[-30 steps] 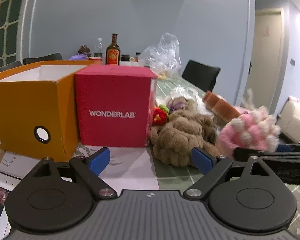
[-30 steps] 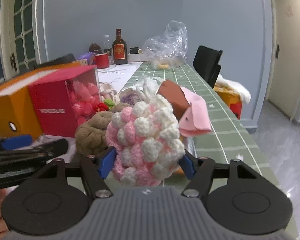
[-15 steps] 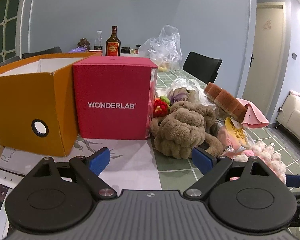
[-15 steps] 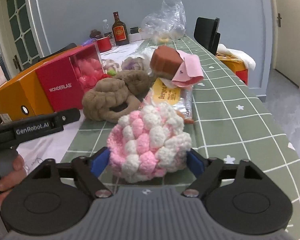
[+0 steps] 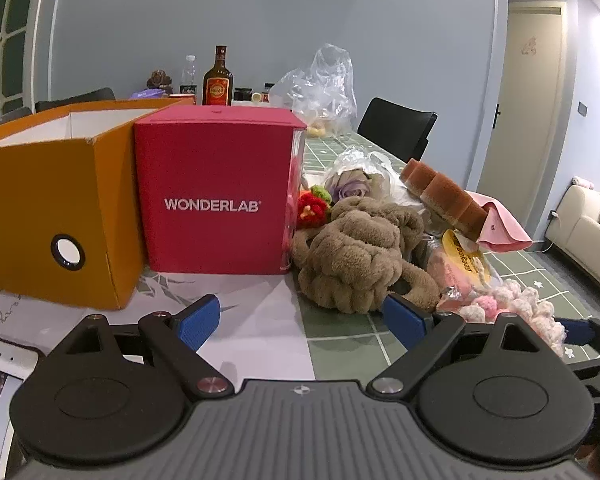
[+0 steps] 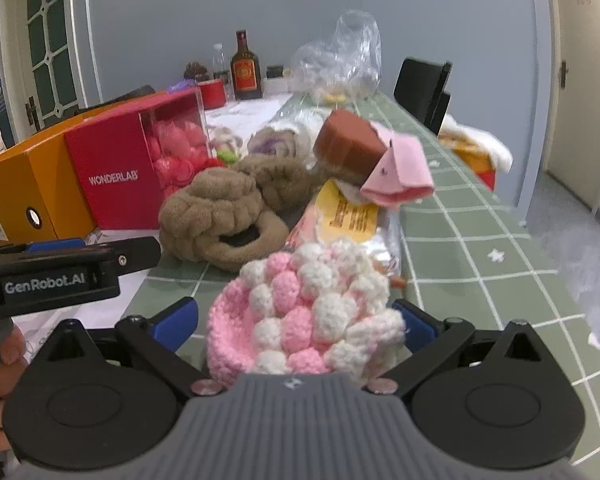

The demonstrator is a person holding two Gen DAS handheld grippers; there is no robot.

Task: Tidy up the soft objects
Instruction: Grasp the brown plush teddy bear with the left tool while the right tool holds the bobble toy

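Observation:
A pink and white knitted piece lies on the green table between the blue pads of my right gripper, whose jaws stand wide apart. It also shows low right in the left wrist view. A brown plush knot lies beyond it, also in the right wrist view. A brown sponge with pink cloth sits on the pile behind. My left gripper is open and empty, facing the red WONDERLAB box and the orange box.
A snack packet, a red knitted flower and a purple flower lie in the pile. Bottles and a plastic bag stand at the far end. Black chair at right; table edge right.
My right gripper brought the pink and white knitted piece down to the table in front of the pile and its jaws spread wider. The left gripper stayed open, barely moving.

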